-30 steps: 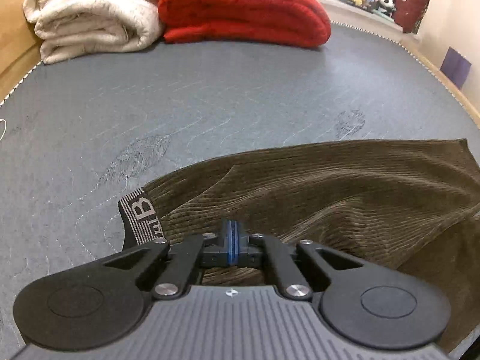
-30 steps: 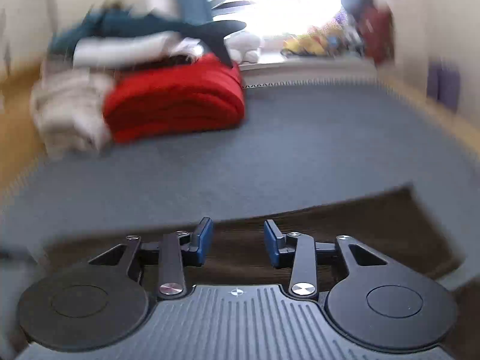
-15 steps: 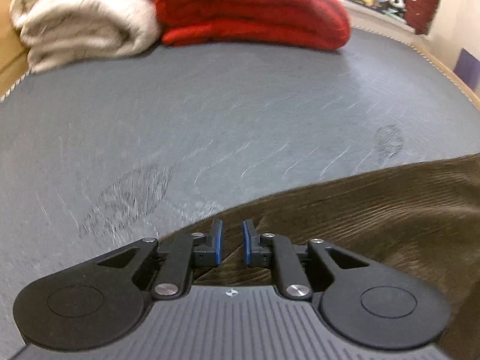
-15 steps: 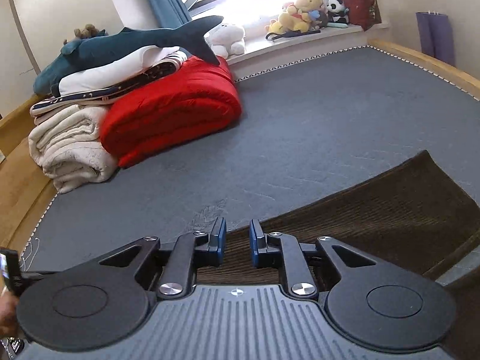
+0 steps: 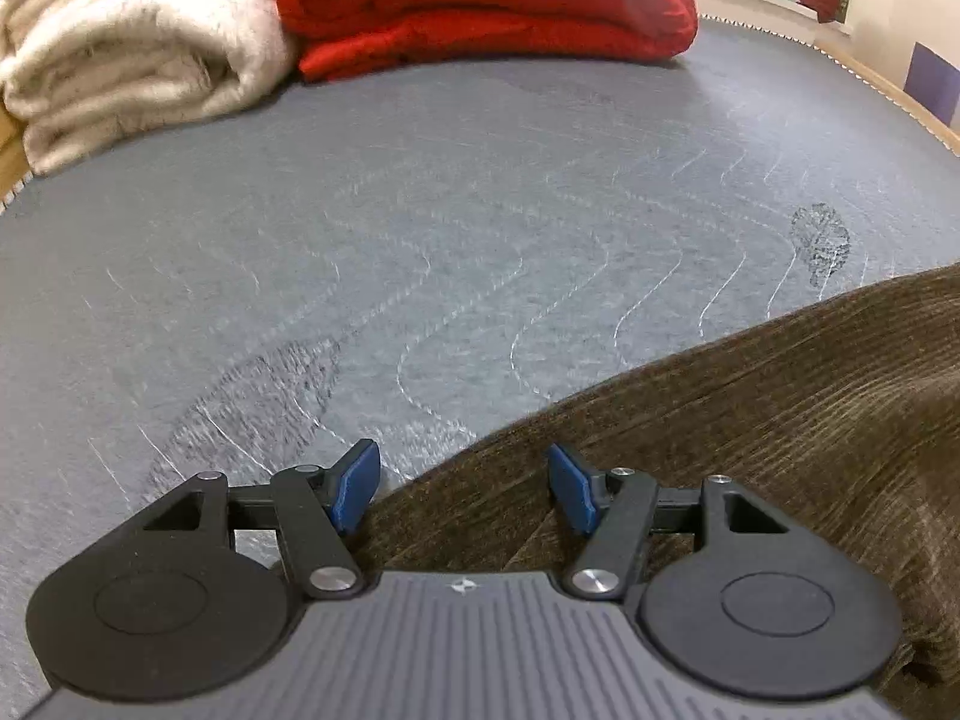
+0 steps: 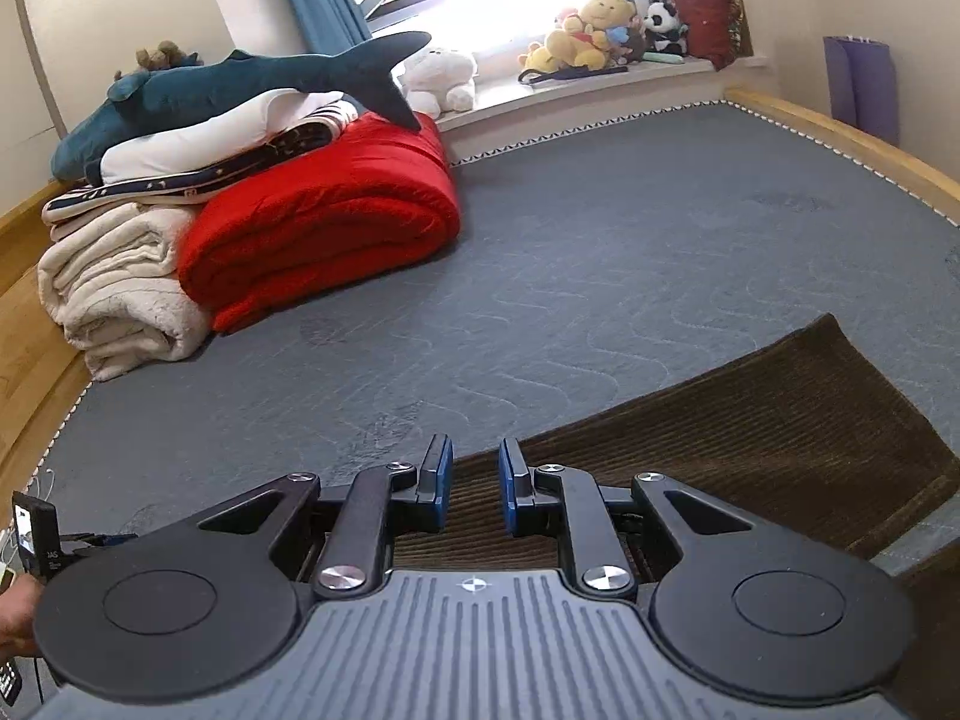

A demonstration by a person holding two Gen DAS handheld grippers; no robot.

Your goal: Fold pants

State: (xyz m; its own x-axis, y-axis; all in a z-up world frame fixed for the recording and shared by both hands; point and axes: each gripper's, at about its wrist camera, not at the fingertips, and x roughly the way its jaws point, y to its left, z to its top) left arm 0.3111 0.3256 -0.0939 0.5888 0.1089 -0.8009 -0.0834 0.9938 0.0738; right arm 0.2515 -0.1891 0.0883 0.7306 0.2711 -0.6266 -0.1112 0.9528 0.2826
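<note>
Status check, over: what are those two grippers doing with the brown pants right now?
Left gripper open, jaws just widened, above the brown pants' edge. Right gripper narrowly open over the pants, gripping nothing. Pants flat on grey mattress. Red blanket well clear.

The left hand-held gripper (image 5: pixel 462 489) has just opened, releasing the pants (image 5: pixel 750 420).

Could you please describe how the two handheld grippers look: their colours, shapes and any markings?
The left gripper and right gripper look alike: black linkage arms with silver rivets, two round black discs, and a grey ribbed body bearing a small white cross mark. The flat finger pads are blue. No cables or sleeves show.
</note>
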